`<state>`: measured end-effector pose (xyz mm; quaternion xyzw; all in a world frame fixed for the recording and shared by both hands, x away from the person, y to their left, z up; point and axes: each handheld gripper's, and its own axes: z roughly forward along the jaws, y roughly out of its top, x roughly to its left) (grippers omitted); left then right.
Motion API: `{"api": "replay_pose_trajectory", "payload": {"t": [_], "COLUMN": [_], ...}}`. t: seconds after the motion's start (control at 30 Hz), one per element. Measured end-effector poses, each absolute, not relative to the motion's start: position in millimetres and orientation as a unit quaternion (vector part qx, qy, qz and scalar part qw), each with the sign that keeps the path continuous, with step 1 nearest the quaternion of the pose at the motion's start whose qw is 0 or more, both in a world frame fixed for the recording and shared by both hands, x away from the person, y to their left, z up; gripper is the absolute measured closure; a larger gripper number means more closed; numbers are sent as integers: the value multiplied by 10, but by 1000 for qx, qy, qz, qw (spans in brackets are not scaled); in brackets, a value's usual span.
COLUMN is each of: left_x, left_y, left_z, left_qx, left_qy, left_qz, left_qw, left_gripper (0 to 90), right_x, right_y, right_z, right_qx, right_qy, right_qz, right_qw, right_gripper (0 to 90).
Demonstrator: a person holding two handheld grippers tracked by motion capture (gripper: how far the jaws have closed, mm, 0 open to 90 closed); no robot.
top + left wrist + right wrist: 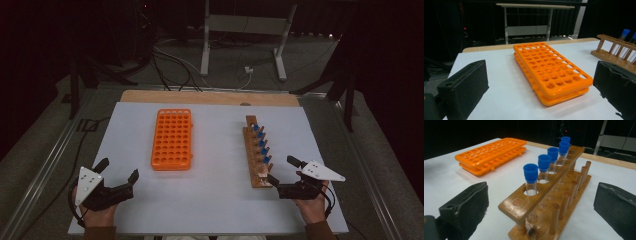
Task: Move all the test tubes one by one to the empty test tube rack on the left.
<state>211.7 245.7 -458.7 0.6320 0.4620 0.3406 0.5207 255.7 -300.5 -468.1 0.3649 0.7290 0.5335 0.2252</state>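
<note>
A: We start at the right gripper (pixel 280 176): its jaws stand wide apart with nothing between the pads. In the right gripper view the wooden rack (pixel 546 202) sits just ahead of the open jaws, its near end between them but not touched.

B: And we see five tubes (pixel 531 180) with blue caps upright in that rack, in a row along its top bar. The hole nearest us is empty.

A: Our left gripper (pixel 119 174) is open too, holding nothing. It rests low at the near left of the white table (pixel 215 200).

B: Ahead of it lies the orange rack (pixel 550 71), flat on the table, its holes empty, near but apart from the jaws.

A: In the high view the two racks lie well apart, orange at left, wooden at right.
</note>
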Motion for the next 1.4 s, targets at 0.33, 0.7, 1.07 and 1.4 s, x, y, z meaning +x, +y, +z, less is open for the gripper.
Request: {"api": "replay_pose_trajectory", "payload": {"t": [0.33, 0.7, 1.07, 1.4], "left_x": [2122, 2152, 2157, 2158], "left_y": [2453, 2426, 2367, 2280], "left_z": [-4608, -4650, -4674, -4650], "left_qx": [631, 635, 645, 652], "left_qy": [471, 473, 468, 457], "left_qz": [341, 336, 335, 329], "left_qw": [515, 510, 503, 508], "left_gripper": [8, 8, 8, 8], "right_x": [2546, 2588, 2763, 2868], "right_y": [-3041, -2936, -2730, -2640], "right_z": [-4620, -4550, -4593, -4605], "right_qx": [372, 352, 341, 349], "right_qy": [725, 756, 784, 791], "right_qz": [532, 515, 481, 460], "right_qw": [229, 198, 193, 204], "right_gripper": [6, 207, 562, 756]}}
